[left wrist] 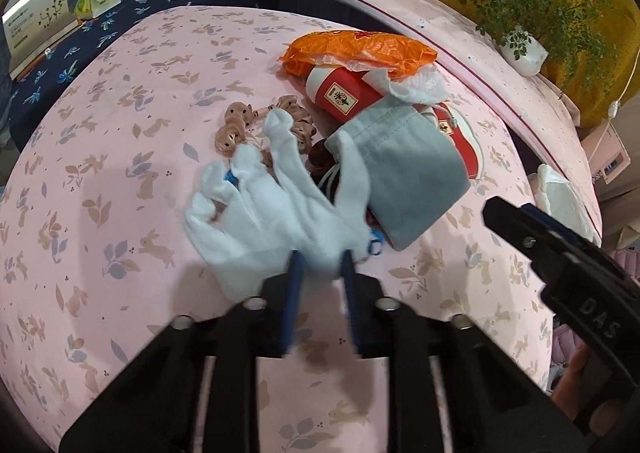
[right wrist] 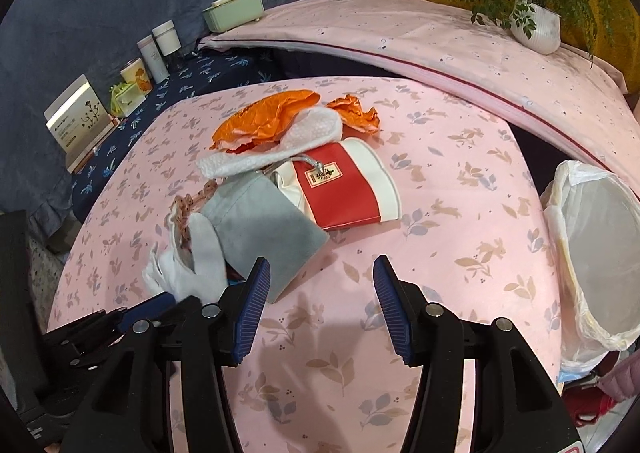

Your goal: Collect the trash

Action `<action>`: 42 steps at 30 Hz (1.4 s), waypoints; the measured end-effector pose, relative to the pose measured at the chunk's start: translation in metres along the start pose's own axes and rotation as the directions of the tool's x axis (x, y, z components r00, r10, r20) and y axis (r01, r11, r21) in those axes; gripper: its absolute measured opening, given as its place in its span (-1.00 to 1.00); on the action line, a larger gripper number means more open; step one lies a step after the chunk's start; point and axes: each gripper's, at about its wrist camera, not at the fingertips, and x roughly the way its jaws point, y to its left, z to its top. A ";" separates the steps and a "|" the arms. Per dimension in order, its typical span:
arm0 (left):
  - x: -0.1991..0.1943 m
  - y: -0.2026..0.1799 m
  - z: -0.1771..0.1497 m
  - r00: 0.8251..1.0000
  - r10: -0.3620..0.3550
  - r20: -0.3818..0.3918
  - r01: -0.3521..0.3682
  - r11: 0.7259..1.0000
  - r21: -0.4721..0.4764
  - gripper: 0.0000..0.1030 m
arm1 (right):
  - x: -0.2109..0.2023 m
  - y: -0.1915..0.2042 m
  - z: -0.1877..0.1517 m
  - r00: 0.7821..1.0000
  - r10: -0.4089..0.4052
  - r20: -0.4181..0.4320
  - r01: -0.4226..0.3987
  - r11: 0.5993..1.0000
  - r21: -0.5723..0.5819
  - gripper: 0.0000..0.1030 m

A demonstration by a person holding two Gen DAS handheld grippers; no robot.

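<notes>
Left gripper [left wrist: 320,265]: blue pads closed on the near cuff edge of a white cotton glove [left wrist: 272,205]. The glove lies limp on the pink rabbit-print tablecloth [left wrist: 120,173], fingers splayed toward 11 o'clock. Not yet lifted clear, as far as can be judged.

Right gripper [right wrist: 320,293]: jaws stand apart, nothing between them; bare cloth lies beneath. The nearest item is at its 10 o'clock.

Item, 10 o'clock of right gripper: grey soft fabric drawstring pouch [right wrist: 264,229], overlapping the glove and touching the next entry.

Item, 12 o'clock: red-and-white paper box with a small label [right wrist: 344,189], lying flat.

Item, beyond the box toward 11 o'clock: white textured paper towel [right wrist: 276,153], draped over crumpled orange plastic wrapper [right wrist: 264,121]; a second orange scrap sits just at 1 o'clock of it.

Item, 11 o'clock of left gripper: brown dotted fabric hair tie [left wrist: 240,125], partly under the glove fingers.

Receptacle, 3 o'clock of right gripper: waste bin lined with a white plastic bag [right wrist: 592,245], standing off the table edge. The visible inside of the liner looks empty.

Status, judged: collection barely begun. One piece gripped, none visibly binned; the whole pile remains on the table.
</notes>
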 end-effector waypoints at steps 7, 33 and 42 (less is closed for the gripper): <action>-0.030 0.009 0.005 0.997 -0.058 0.051 0.058 0.998 -0.006 -0.81 | 0.013 0.006 0.000 1.000 0.017 -0.023 -0.017 1.000 -0.004 0.02; -0.066 0.015 0.046 0.986 -0.029 0.167 0.034 0.999 -0.030 -0.87 | 0.017 0.021 0.012 0.995 0.089 -0.042 -0.090 0.995 -0.035 -0.91; -0.052 0.013 0.025 0.994 0.006 0.109 -0.003 1.000 -0.028 0.00 | -0.026 0.016 0.026 0.990 0.132 0.053 -0.131 0.991 -0.026 -0.92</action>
